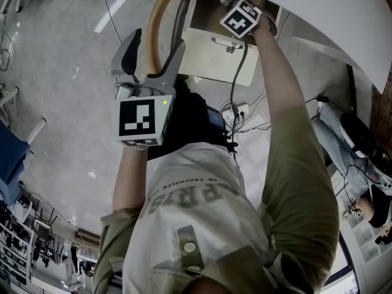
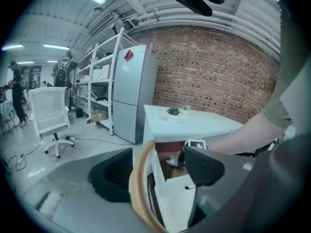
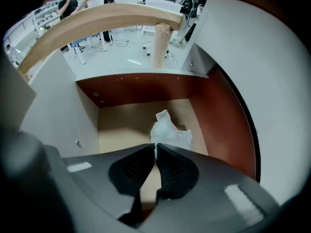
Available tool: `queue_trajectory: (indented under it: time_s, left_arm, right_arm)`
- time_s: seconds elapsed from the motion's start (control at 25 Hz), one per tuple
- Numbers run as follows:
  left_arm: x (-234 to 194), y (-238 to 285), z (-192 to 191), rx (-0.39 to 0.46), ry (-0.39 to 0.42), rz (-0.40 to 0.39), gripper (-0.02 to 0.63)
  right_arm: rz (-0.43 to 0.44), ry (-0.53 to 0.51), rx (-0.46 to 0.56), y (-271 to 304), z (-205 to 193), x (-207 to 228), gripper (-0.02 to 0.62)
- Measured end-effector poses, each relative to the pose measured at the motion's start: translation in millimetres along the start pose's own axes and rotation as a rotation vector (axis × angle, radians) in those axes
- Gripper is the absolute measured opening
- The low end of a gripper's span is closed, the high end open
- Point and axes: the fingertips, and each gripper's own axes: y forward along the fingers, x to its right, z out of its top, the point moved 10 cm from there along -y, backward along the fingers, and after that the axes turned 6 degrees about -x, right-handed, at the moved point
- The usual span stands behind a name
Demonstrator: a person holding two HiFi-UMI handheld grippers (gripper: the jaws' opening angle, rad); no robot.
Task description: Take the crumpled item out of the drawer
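The crumpled paper (image 3: 167,130), near the drawer's (image 3: 121,125) right wall, looks light and soft. The right gripper (image 3: 155,148) pinches its lower edge; the left gripper (image 1: 156,46) gapes empty.

The only lettering that can be read is on the person's pale shirt (image 1: 196,195), seen upside down in the head view. Large worn capitals run across the chest, of which "PRS" can be made out, and beside them is 1 line of small capitals too fine to read with certainty. The left cube (image 1: 142,120) and the right cube (image 1: 240,17) each carry black-and-white square markers, block patterns without letters or numbers. In the left gripper view a red tag (image 2: 128,55) sits on the grey fridge (image 2: 132,93); any print on it is too small to tell
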Motion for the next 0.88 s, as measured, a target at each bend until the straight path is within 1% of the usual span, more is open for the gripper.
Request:
queue_trajectory:
  time_s: [0.24, 0.4, 0.52, 0.68, 0.88]
  left_arm:
    - [5, -16, 8, -0.01, 0.0, -0.005, 0.337]
    - [5, -24, 15, -0.016, 0.001, -0.004, 0.337]
    - [8, -35, 22, -0.016, 0.002, -0.003, 0.337]
    - [19, -54, 33, -0.005, 0.014, -0.005, 0.337]
    - [27, -72, 49, 0.019, 0.032, -0.017, 0.337]
  right_arm:
    - [-0.007, 0.011, 0.013, -27, -5, -7, 0.014]
    - [-0.007, 0.038, 0.012, -39, -9, -8, 0.012]
    - [-0.013, 0.069, 0.022, -57, -15, -11, 0.012]
    - [-0.047, 0.122, 0.045, -92, -28, -17, 0.012]
    - [-0.065, 0.222, 0.109, -134, -42, -25, 0.012]
